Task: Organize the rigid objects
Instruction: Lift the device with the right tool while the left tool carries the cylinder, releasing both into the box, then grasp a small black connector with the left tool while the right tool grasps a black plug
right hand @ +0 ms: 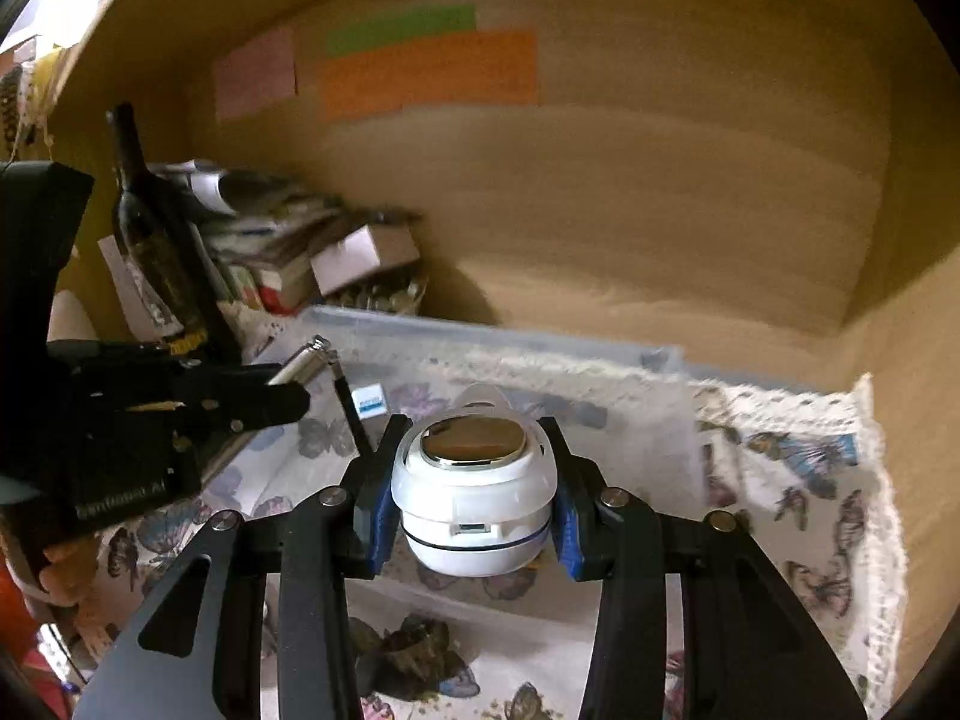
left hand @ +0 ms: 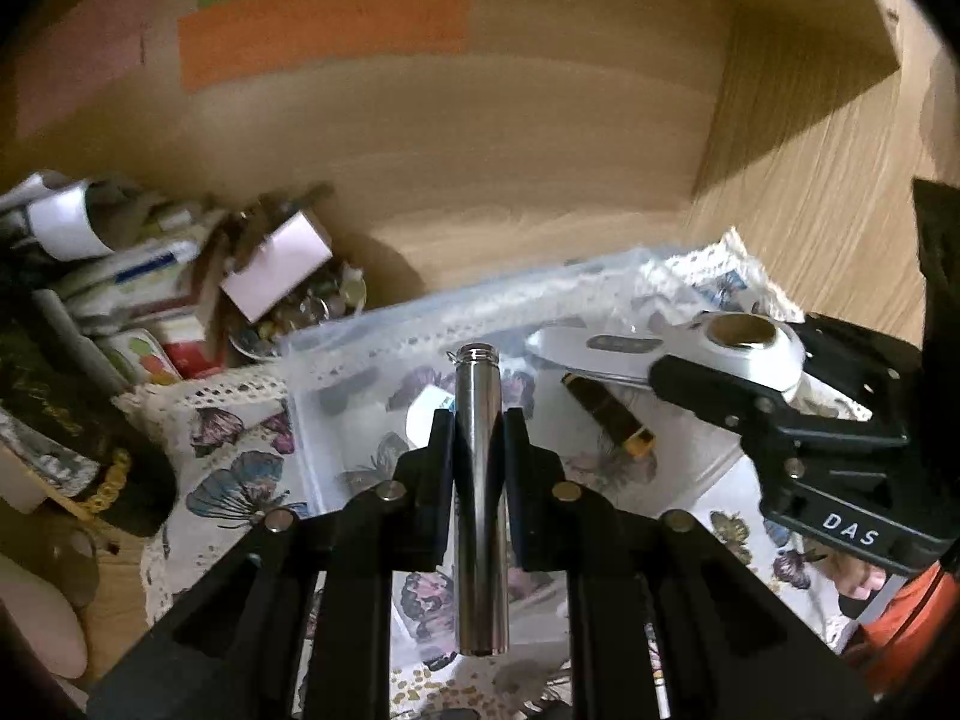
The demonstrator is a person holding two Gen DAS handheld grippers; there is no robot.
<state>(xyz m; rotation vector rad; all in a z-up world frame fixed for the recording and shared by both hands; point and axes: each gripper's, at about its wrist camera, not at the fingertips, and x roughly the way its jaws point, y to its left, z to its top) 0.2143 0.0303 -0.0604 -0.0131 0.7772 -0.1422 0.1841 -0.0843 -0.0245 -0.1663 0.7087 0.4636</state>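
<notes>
My left gripper [left hand: 478, 426] is shut on a slim silver metal tube [left hand: 480, 510] that stands along its fingers, threaded end forward, above a clear plastic bin [left hand: 336, 348]. In the right wrist view the same left gripper [right hand: 288, 396] and tube [right hand: 306, 363] hang over the bin's left side. My right gripper [right hand: 474, 429] is shut on a round white device with a shiny metal top [right hand: 474, 498], also over the bin [right hand: 498, 336]. From the left wrist view, that device [left hand: 744, 342] sits in the right gripper [left hand: 708, 378]. A black and gold stick [left hand: 609, 414] lies in the bin.
A butterfly-print cloth with lace edging [right hand: 804, 468] covers the shelf under the bin. A dark wine bottle [right hand: 150, 228] and a pile of boxes and papers [left hand: 150, 288] crowd the back left corner. Wooden walls [left hand: 480, 168] with coloured paper notes [right hand: 426, 72] close in the back and right.
</notes>
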